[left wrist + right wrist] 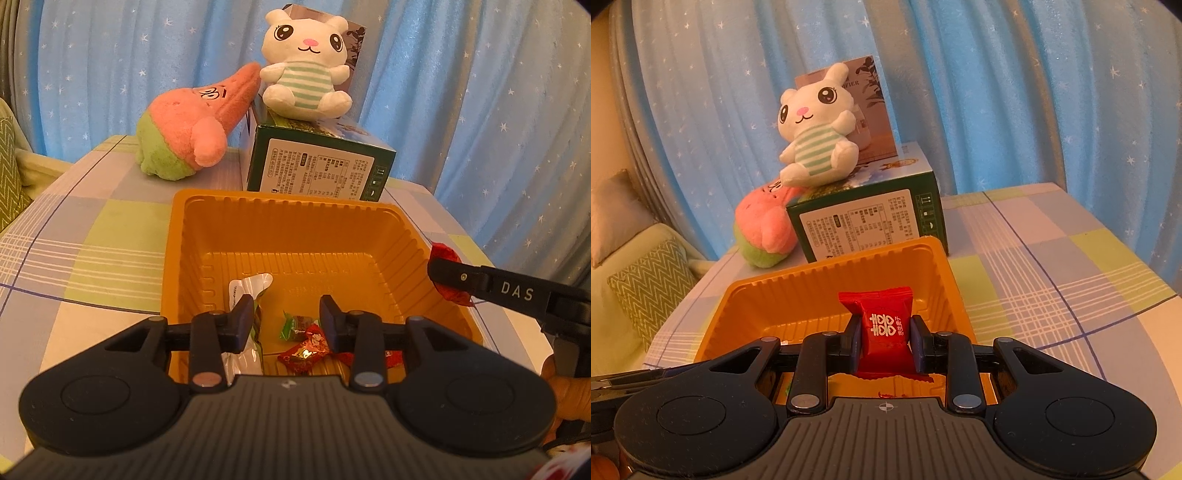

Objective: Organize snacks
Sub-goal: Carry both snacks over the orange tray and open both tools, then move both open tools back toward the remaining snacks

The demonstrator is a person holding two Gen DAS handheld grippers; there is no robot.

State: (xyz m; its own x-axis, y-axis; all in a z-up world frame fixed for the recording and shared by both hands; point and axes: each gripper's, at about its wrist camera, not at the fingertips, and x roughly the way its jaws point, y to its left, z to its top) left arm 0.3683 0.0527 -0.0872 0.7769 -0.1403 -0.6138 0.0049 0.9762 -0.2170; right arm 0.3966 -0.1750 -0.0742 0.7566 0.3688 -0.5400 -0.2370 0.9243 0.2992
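Red candy [885, 332] label faces right view; left shows tray [207, 236] sweets.

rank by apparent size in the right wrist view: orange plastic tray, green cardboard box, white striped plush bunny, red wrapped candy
1. orange plastic tray
2. green cardboard box
3. white striped plush bunny
4. red wrapped candy, looks smallest despite being nearest the camera

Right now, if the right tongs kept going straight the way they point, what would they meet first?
Probably the orange tray. The right tongs, shut on a red candy, point down over its near edge, so its floor or far wall likely comes first, though depth is hard to judge.
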